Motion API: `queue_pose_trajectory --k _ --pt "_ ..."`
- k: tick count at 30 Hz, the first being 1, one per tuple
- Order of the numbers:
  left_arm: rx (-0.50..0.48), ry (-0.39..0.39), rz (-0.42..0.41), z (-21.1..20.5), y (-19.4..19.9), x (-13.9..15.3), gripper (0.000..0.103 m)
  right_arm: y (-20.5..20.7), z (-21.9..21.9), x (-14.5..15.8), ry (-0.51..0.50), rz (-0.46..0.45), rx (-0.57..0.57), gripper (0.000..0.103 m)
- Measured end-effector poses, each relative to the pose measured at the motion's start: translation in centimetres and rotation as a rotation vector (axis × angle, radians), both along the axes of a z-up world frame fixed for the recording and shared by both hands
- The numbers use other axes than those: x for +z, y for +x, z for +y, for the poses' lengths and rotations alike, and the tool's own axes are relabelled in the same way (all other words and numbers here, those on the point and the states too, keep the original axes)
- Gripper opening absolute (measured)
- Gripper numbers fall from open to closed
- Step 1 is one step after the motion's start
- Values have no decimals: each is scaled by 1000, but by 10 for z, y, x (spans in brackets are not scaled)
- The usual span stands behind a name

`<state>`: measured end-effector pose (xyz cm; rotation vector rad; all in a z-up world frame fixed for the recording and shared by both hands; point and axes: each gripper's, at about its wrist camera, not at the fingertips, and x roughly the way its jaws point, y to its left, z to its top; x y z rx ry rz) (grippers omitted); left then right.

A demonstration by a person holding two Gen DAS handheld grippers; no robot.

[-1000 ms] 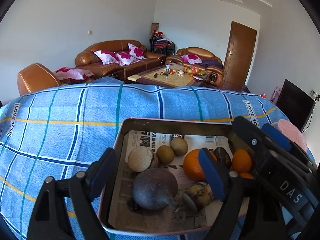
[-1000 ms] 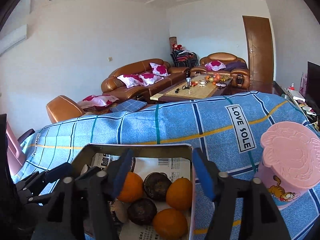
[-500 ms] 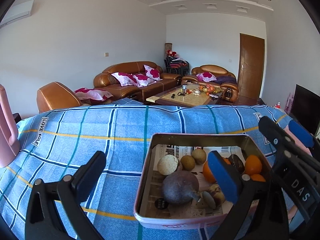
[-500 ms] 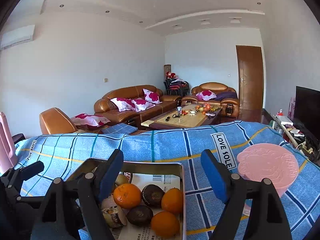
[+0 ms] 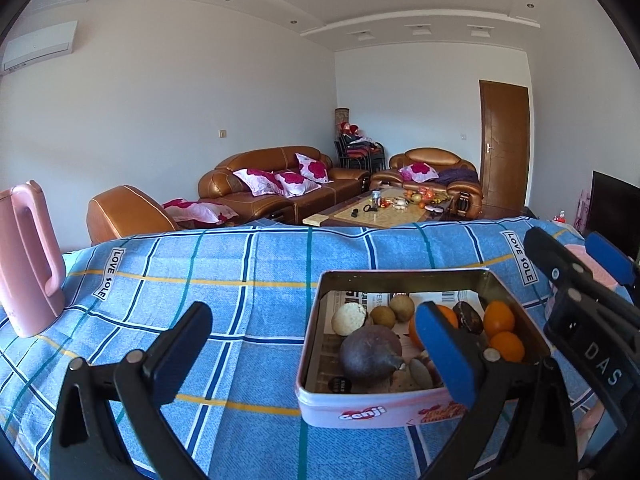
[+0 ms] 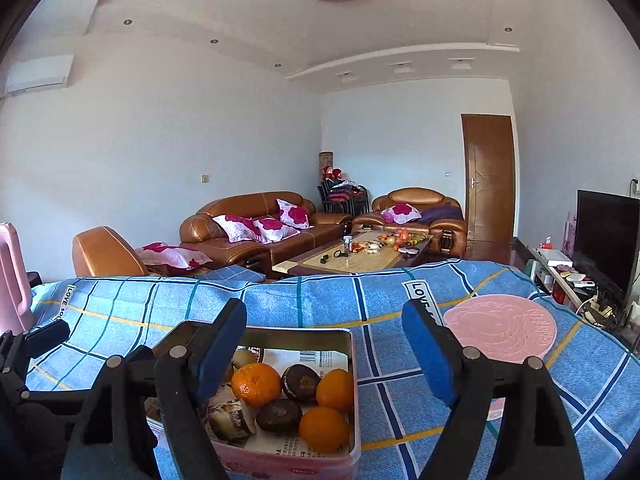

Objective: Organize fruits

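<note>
A pink tin (image 5: 360, 412) lined with newspaper sits on the blue checked cloth. It holds a big dark purple fruit (image 5: 370, 352), a pale round one (image 5: 349, 318), small brown ones (image 5: 402, 308), oranges (image 6: 256, 384) and dark round fruits (image 6: 279, 414). My left gripper (image 5: 316, 344) hangs wide open in front of the tin's left half, with nothing held. My right gripper (image 6: 324, 348) is open and empty too, hovering in front of the tin's right side; its left finger (image 6: 224, 344) overlaps the tin's rim in the picture.
A pink pitcher (image 5: 28, 260) stands at the table's far left. A pink round lidded container (image 6: 500, 334) stands right of the tin. The blue cloth (image 5: 240, 280) covers the whole table. Beyond its far edge are sofas and a coffee table.
Both grippers have drawn back from the tin and tilted upward, so the tin looks smaller and lower. The left gripper's jaws have spread wider and shifted left of the tin.
</note>
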<state>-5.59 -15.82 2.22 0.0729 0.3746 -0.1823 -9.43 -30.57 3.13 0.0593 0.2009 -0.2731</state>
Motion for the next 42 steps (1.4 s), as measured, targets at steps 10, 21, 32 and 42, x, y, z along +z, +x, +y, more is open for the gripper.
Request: queue_pose_trajectory --k 10,21,32,42 --pt "1 -15 -29 11 -21 2 103 -30 11 3 -24 -57 -30 82" --pt "16 -18 -34 14 -25 1 103 -42 15 6 -41 -99 -51 86" --pt "19 -16 -32 15 -26 2 103 -41 13 6 -34 -88 -46 86" --pt "19 -15 -32 15 -26 2 103 -43 12 6 -32 -87 -49 86"
